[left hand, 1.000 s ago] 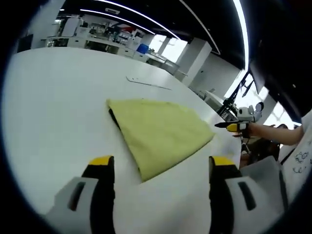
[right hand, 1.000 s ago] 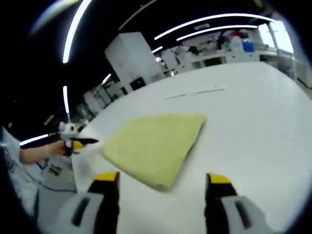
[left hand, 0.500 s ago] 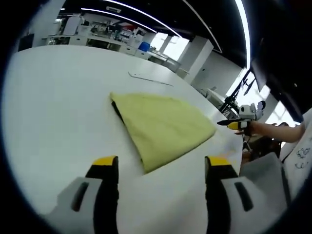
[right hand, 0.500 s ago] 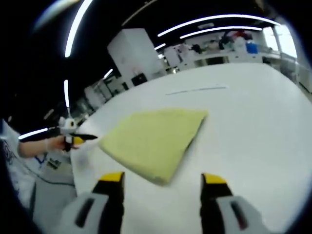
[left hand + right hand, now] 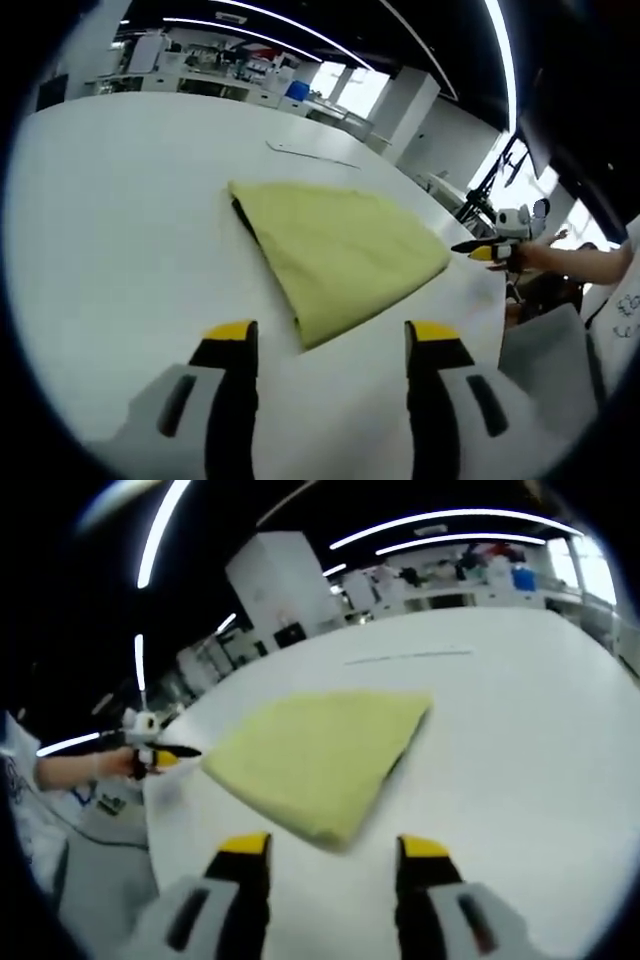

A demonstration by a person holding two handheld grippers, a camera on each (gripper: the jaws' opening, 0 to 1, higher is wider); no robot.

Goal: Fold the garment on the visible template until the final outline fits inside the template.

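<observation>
No writing, label or number can be read anywhere.

The faint line (image 5: 311, 154) on the table beyond the garment (image 5: 340, 250) stays too thin to identify (upper centre), and background benches (image 5: 450, 580) blur together.

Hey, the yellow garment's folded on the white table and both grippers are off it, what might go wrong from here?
1. The folded yellow garment lies close to the white table edge near the right gripper; a tug that way might slide it off.
2. The left gripper is open and empty; a shallow pinch at the near corner may catch only the top layer and undo the fold.
</observation>
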